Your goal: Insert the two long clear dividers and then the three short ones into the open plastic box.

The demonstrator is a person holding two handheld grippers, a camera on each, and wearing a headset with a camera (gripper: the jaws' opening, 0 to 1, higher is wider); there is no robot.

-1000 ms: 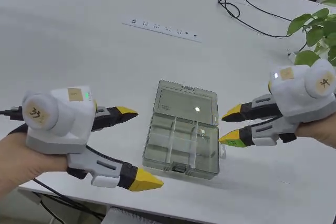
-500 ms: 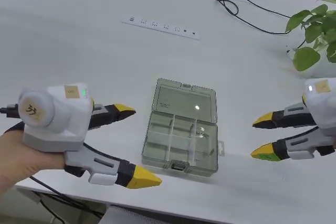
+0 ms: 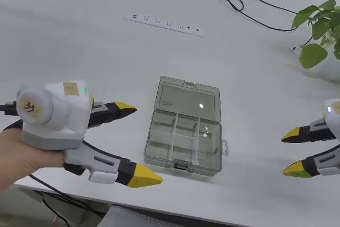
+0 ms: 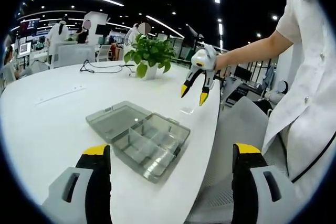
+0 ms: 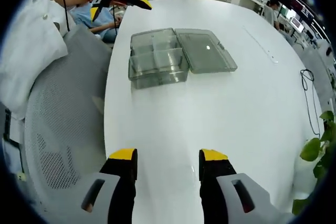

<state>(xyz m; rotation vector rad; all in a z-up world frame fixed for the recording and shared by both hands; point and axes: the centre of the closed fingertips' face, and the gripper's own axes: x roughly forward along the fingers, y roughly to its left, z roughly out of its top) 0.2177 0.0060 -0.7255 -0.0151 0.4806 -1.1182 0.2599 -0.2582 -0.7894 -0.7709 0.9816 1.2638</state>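
White tabletop carries the open plastic box near its front edge, clear dividers seemingly seated inside. Flanking it, the left gripper and right gripper hang with jaws apart, empty. Such dividers look thin, light and slick, so pinch the top edge gently.

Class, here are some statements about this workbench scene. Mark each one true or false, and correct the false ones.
1. The plastic box lies open on the table. True.
2. The left hand-held gripper is shut on a divider. False: its jaws stand apart, holding nothing.
3. The right hand-held gripper touches the box. False: it is apart from the box, off to one side.
4. A power strip lies on the table beyond the box. True.
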